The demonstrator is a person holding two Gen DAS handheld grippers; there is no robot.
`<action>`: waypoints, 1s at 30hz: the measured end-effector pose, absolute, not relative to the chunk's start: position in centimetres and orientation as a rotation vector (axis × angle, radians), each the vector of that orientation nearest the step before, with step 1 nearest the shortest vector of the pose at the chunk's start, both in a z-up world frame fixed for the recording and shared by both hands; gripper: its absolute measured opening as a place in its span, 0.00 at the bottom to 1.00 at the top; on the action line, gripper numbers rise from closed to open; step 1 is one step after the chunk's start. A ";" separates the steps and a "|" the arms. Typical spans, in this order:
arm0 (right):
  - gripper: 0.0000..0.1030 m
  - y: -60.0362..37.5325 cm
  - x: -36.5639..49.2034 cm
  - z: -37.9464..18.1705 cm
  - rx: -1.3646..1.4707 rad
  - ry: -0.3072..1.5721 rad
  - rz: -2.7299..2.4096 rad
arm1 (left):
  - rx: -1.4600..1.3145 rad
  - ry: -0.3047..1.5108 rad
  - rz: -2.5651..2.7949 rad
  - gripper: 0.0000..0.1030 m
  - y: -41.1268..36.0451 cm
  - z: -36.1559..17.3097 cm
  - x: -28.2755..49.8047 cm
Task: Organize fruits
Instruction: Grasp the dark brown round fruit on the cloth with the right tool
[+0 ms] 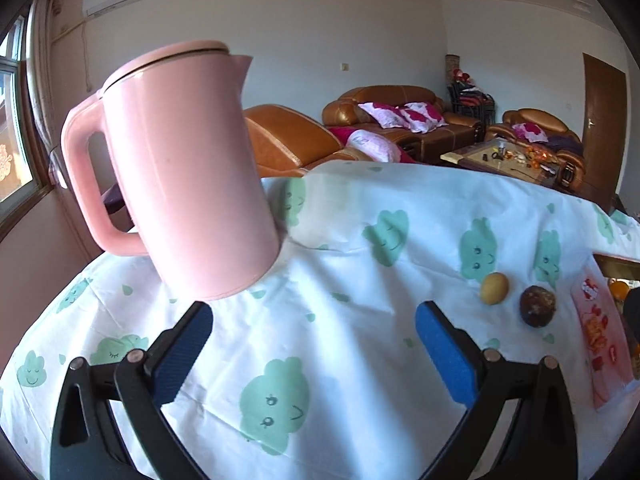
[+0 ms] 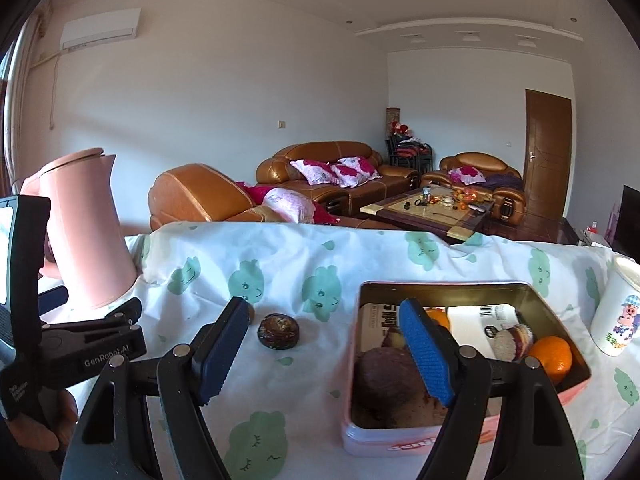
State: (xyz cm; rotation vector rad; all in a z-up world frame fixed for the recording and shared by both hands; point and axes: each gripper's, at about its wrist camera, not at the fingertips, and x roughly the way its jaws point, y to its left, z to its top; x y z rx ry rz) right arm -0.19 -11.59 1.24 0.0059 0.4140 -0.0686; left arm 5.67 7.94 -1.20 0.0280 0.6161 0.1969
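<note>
Fruits [image 2: 278, 331] lie on a cloud-print tablecloth [image 2: 304, 380] before leather sofas [image 2: 332, 172].

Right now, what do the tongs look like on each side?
Both match: black plastic linkage arms with silver pivot pins and blue ribbed pads on the left tongs and right tongs. The left unit's body reads "GenRobot.AI" in white. No cables or sleeves visible.

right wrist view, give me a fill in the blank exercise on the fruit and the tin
The round orange fruit lies ____ the open rectangular metal tin.
The dark wrinkled round fruit lies on the cloud-print tablecloth, to the ____ of the tin in the right wrist view.
The right gripper holds ____.
The tall jug with a lid is ____ in colour.

Missing words: inside; left; nothing; pink
</note>
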 end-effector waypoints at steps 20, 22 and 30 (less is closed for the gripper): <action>0.54 -8.2 11.7 -3.9 -0.240 0.848 -0.006 | 0.005 0.678 0.216 1.00 9.1 -2.0 6.5; 0.54 -8.2 11.5 -3.9 -0.256 0.848 0.002 | 0.008 0.678 0.214 1.00 9.1 -2.0 6.5; 0.39 -8.0 10.9 -3.5 -0.286 0.888 0.072 | 0.002 0.682 0.212 1.00 9.2 -2.1 6.6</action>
